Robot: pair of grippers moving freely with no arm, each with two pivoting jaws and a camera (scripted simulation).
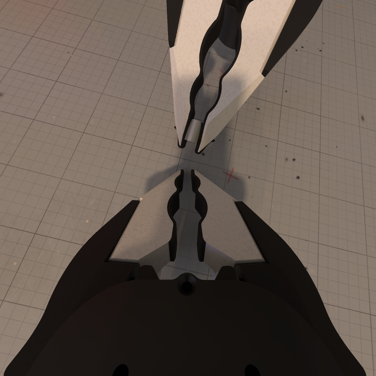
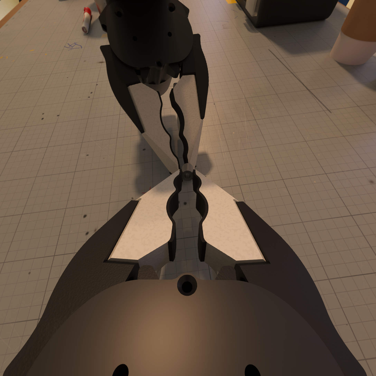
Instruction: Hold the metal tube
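The short silver metal tube (image 1: 192,130) sits pinched between the right gripper (image 1: 189,149) fingers' tips, above the grey gridded counter (image 1: 81,101). The left gripper (image 1: 187,173) faces it, fingers slightly parted, empty. A tip-only pinch risks the tube slipping out.

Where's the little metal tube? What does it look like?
Find the gray gridded mat, then the right gripper reaching over it. The metal tube is the short, shiny silver cylinder pinched between its tips, the only shiny thing there.

Each claw (image 1: 187,172): black body, 2 white wavy-edged fingers (image 2: 146,227), 1 screw.
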